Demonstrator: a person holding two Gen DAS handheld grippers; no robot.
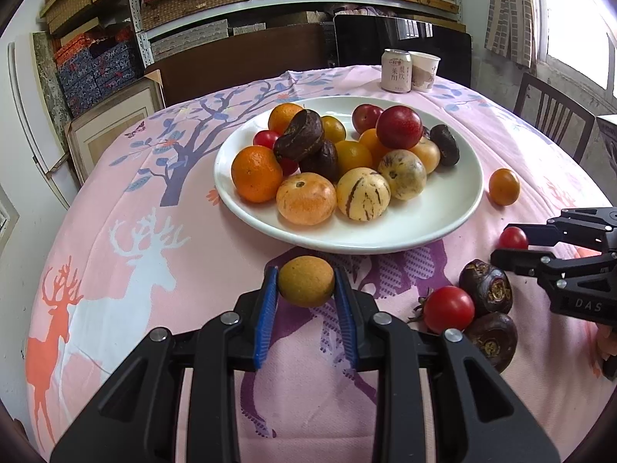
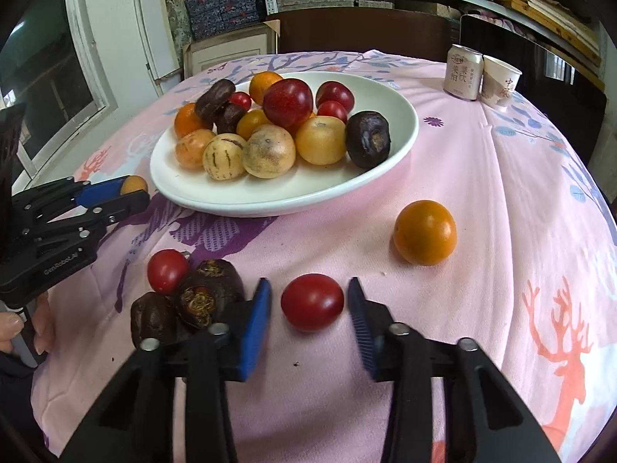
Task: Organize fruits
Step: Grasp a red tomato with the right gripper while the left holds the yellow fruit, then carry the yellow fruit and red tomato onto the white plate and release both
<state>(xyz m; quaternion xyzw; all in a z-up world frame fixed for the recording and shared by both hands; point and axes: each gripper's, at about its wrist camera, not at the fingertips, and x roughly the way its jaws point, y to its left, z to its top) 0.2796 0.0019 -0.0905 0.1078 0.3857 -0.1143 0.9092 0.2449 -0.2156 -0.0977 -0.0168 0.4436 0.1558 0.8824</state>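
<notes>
Right gripper [image 2: 308,284] has its jaws apart, straddling the cherry tomato [image 2: 312,303], seemingly without touching it. The plate [image 2: 308,189] lies at eleven o'clock. Left gripper [image 1: 306,272] clamps a tan fruit [image 1: 306,281].

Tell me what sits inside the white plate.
Mandarins, red plums, cherry tomatoes, striped pale fruits and dark brown fruits, piled. The pile hides the middle of the plate and anything beneath it; only its near part shows bare.

Heaped fruits [image 1: 349,158] on white plate [image 1: 443,216]
</notes>
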